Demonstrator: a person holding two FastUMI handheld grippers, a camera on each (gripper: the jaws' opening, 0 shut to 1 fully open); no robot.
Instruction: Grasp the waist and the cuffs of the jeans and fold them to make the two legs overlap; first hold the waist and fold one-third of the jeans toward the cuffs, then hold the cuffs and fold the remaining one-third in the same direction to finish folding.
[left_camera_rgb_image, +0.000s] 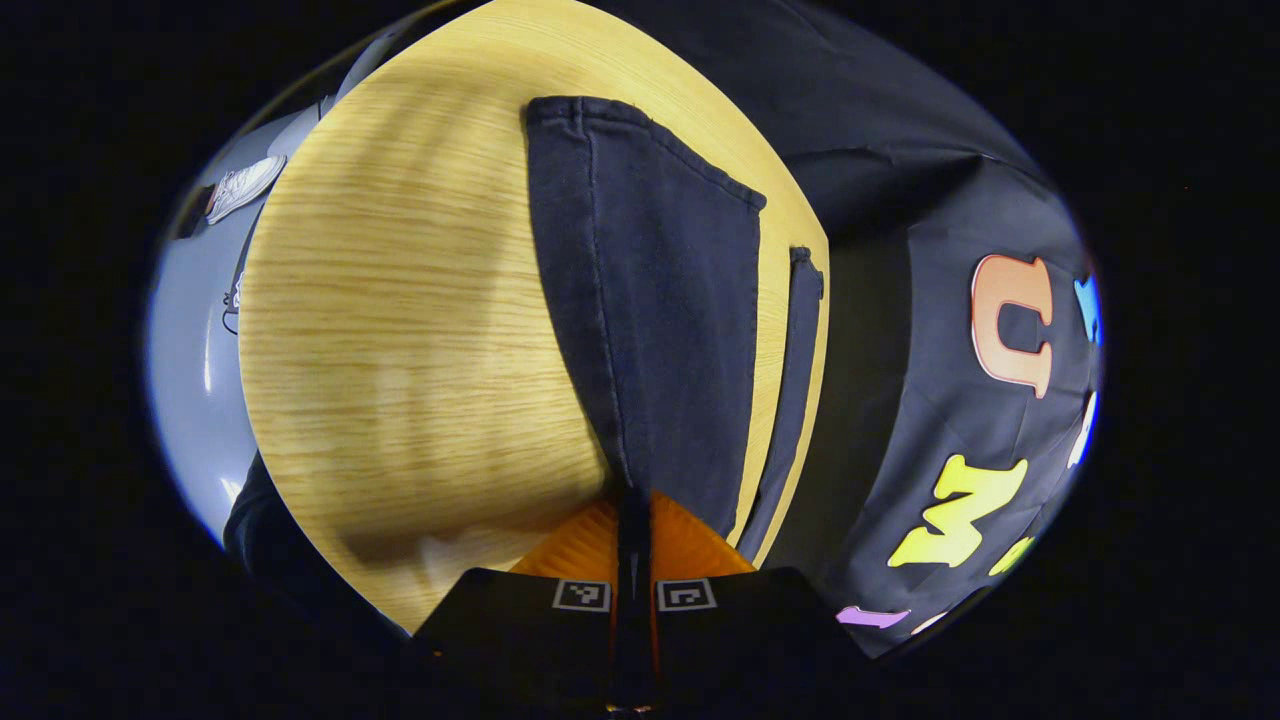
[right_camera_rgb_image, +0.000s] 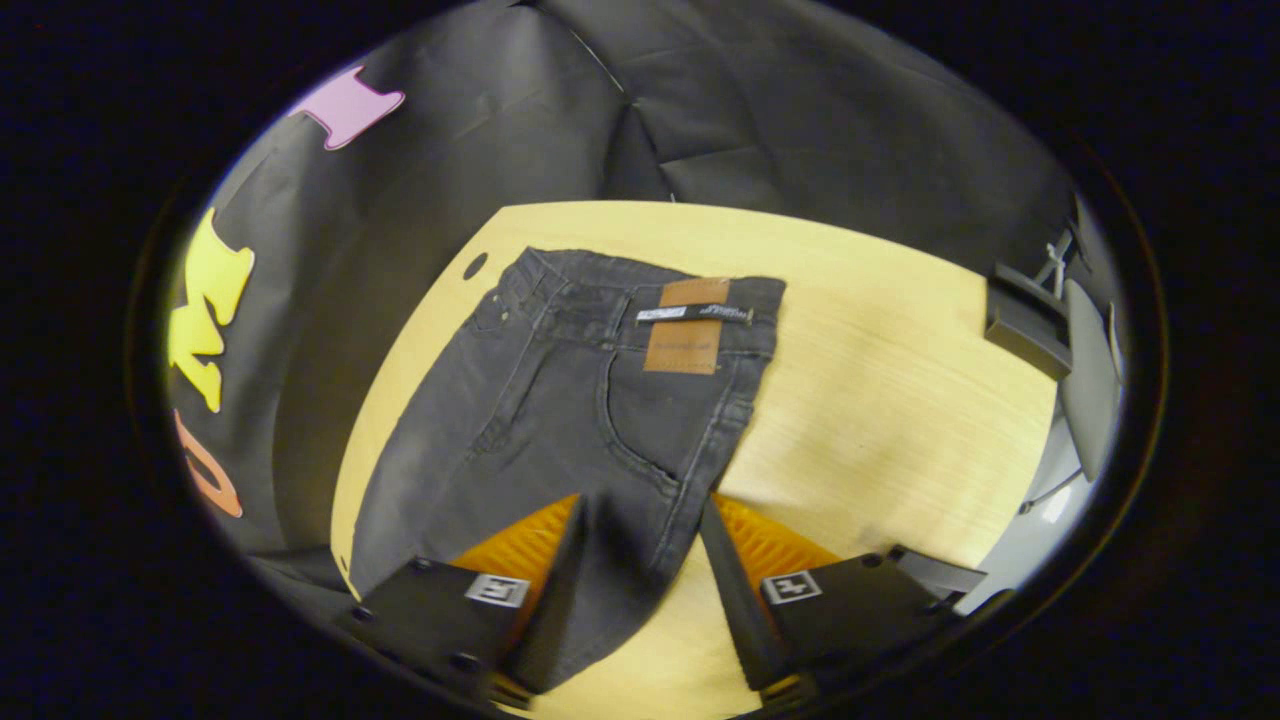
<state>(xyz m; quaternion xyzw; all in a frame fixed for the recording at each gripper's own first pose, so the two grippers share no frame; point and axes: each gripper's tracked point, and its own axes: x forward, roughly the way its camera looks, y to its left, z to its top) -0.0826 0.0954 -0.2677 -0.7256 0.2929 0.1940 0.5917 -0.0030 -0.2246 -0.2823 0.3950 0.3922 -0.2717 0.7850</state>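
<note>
Wood-grain surface (left_camera_rgb_image: 400, 330) carries dark jeans (right_camera_rgb_image: 560, 420). Left tongs (left_camera_rgb_image: 633, 520) clamped on a leg at frame bottom; right tongs (right_camera_rgb_image: 640, 560) apart, straddling denim.

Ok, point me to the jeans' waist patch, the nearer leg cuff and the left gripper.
waist patch (right_camera_rgb_image: 687, 326): right gripper view, middle of the patch.
leg cuff (left_camera_rgb_image: 640, 140): left gripper view, hem edge.
left gripper (left_camera_rgb_image: 633, 520): left gripper view, between its fingertips.

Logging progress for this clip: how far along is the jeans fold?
Done: little. The jeans lie full length on the table, with the cuffs apart and the legs not overlapped. In hand: the left tongs pinch one leg, and the right tongs stand open astride the cloth below the waist. Left: overlapping the legs, then both one-third folds.
</note>
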